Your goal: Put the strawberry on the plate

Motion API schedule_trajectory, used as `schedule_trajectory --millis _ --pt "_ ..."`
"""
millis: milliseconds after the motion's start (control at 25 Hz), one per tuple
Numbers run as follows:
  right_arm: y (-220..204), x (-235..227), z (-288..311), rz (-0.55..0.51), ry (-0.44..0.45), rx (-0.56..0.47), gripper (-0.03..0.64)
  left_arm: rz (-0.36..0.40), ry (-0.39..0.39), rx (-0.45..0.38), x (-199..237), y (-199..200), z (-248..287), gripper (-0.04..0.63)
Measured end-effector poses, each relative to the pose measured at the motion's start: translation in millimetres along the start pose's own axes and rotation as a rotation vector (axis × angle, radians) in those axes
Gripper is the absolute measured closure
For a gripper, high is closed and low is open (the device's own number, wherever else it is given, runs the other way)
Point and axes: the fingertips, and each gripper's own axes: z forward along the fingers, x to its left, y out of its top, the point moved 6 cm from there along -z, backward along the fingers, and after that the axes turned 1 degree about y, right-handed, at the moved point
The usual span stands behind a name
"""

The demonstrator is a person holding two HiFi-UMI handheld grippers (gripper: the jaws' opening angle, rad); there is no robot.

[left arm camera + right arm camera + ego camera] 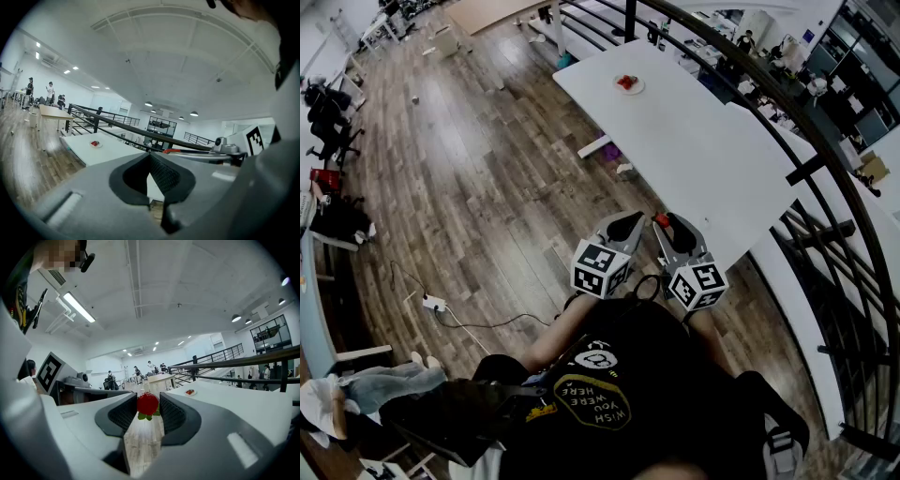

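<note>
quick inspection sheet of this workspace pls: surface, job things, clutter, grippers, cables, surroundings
surface: long white table.
job's things: strawberry held in the right gripper; plate at the table's far end, already holding something red.
clutter: nothing seen on the table.
grippers: left gripper jaws together, empty; right gripper shut on the strawberry.
cables: white cable on the floor, running from a power strip.
surroundings: wood floor, black railing, people far off.

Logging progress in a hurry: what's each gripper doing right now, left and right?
Left gripper: jaws closed, nothing between them.
Right gripper: jaws closed on the strawberry.
</note>
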Motion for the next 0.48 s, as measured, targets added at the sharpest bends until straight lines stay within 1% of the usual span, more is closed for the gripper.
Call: schedule_trajectory --millis 240,400,480 --pt "-4 9 13 0.005 0.0 0.011 0.463 -0.02 0.007 0.006 15 -2 -10 0.594" --pt "-7 11 22 -0.023 -0.012 0.036 0.463 -0.014 0.018 0.011 25 -4 -15 0.594" --pt "-8 13 26 -0.006 -0.023 0.031 0.463 -0.017 0.025 0.01 31 -5 -21 0.594"
